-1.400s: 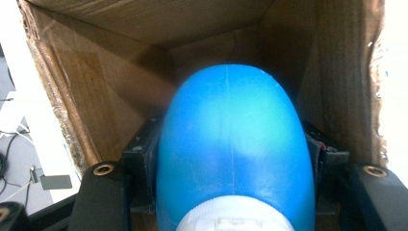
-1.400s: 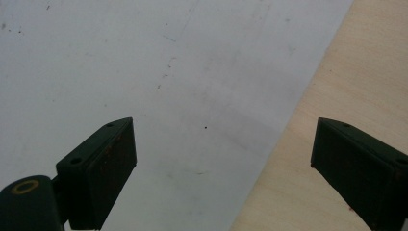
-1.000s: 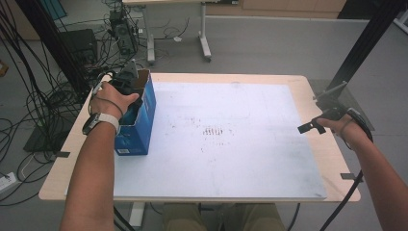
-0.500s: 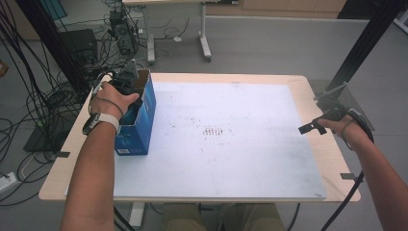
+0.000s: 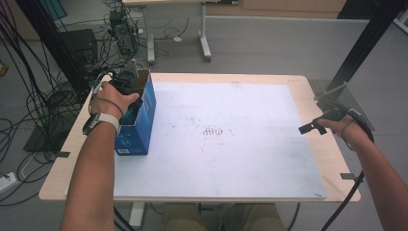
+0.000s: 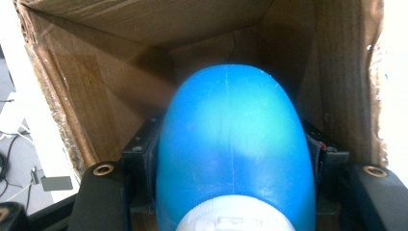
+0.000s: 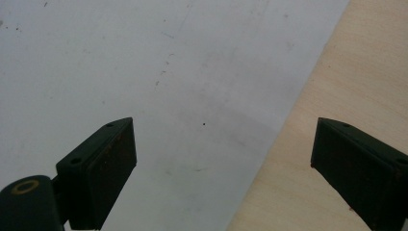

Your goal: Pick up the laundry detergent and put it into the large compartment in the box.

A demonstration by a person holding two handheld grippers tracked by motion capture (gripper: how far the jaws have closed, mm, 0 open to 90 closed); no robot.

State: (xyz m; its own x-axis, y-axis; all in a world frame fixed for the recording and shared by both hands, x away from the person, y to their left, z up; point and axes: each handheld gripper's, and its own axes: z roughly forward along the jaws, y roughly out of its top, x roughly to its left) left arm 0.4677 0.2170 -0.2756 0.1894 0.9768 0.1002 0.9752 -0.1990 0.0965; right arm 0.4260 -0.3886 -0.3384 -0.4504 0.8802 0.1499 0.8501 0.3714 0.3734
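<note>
High view: the left gripper [image 5: 129, 84] reaches into a blue carton [image 5: 139, 126] at the table's [image 5: 308, 96] left edge. Left gripper view: jaws pinch a blue bottle [image 6: 231, 149] inside; next, probably release. Right gripper view: right gripper [image 7: 223, 168] spread, idle.

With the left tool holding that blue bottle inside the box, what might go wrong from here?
1. The bottle is smooth and rounded; it might slip from the left tool.
2. The box walls stand close around the tool, so pulling out may snag a flap or tip the box.
3. The right tool hangs open, away from the box, so nothing steadies it.
</note>
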